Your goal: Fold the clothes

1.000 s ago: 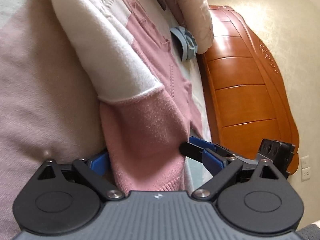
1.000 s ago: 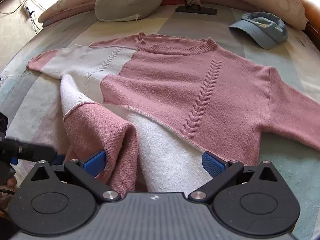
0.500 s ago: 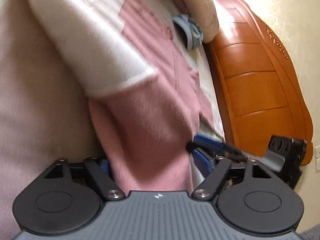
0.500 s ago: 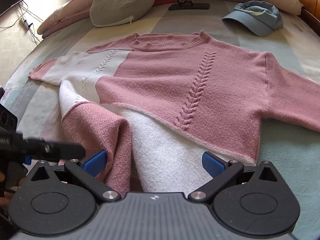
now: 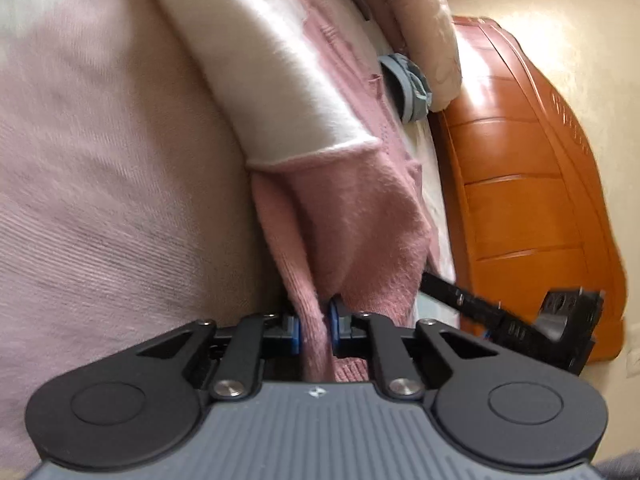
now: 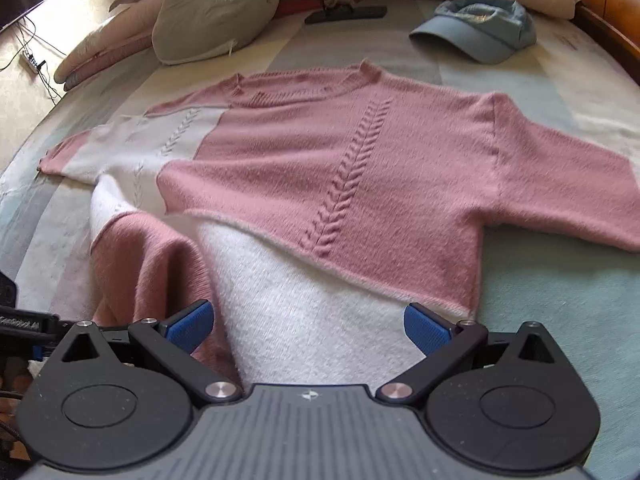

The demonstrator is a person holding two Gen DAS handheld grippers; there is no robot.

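My left gripper (image 5: 314,330) is closing, and its two blue pads have a pink fold of the sweater (image 6: 360,184) squeezed between them. That fold is the pink corner at the bottom hem, and it comes up out of my fingers toward 12 o'clock in the left view, with the white part of the sweater above it. My right gripper (image 6: 308,324) has its fingers wide apart. The white bottom of the sweater lies between the two blue pads (image 6: 426,326), but the pads do not press on it. The sweater is spread out flat on the bed (image 6: 560,300), front side up, with the neck hole toward 12 o'clock in the right view. One pink sleeve stretches out to 3 o'clock, and the other sleeve, white with a pink end, goes out to 9 o'clock. The hem corner near 7 o'clock is bunched up where my left gripper has it. A blue cap (image 6: 476,32) sits on the bed at about 1 o'clock, well apart from the sweater. A gray pillow (image 6: 216,12) rests at about 11 o'clock, near the top of the bed. In the left view, the orange wooden bed frame (image 5: 532,208) is at 3 o'clock, and my right gripper shows as a black shape at about 4 o'clock.
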